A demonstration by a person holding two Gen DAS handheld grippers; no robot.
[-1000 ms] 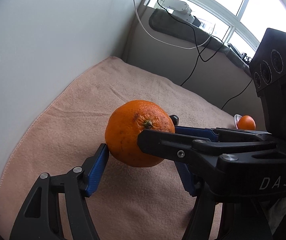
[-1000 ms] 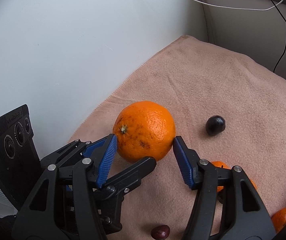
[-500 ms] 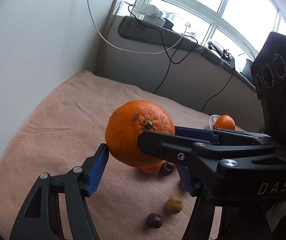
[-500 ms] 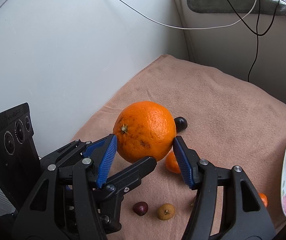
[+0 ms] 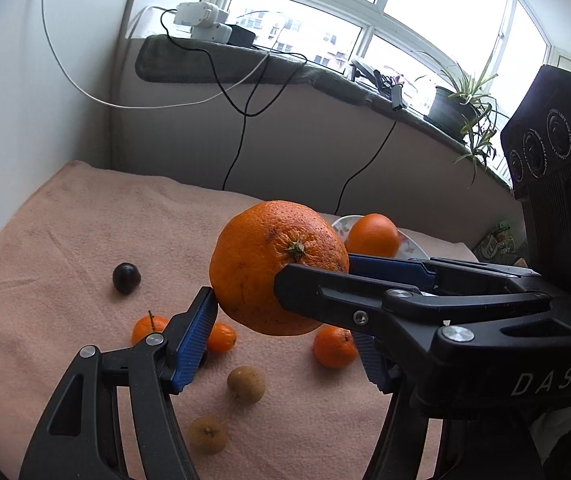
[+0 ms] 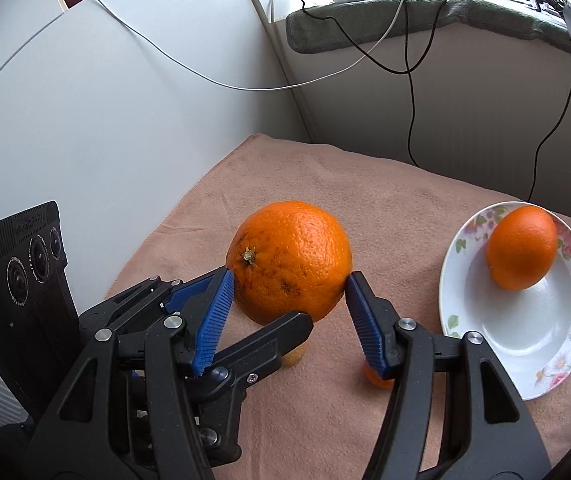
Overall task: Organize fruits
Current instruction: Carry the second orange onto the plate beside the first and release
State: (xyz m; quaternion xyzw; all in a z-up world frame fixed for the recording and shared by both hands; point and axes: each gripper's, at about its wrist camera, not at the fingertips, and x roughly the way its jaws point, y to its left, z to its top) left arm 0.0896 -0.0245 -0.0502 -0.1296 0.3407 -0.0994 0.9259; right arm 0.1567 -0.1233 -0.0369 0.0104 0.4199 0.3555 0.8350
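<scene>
Both grippers clamp one large orange (image 5: 277, 266), held above the peach cloth (image 5: 65, 240). My left gripper (image 5: 281, 320) grips it from one side and my right gripper (image 6: 289, 300) from the other, blue pads (image 6: 215, 312) against its skin; the orange also shows in the right wrist view (image 6: 289, 258). A white floral plate (image 6: 525, 328) with a second orange (image 6: 521, 246) lies to the right. On the cloth lie small tangerines (image 5: 333, 346), two brown longans (image 5: 245, 384) and a dark plum (image 5: 125, 277).
White walls border the cloth at left and back. A window sill (image 5: 245, 64) carries a power strip (image 5: 201, 20), with cables (image 5: 241, 128) hanging down. A potted plant (image 5: 461, 104) stands on the sill at right.
Both grippers have swung right together with the orange. The plate with the second orange and the small fruits on the cloth have come into view.
</scene>
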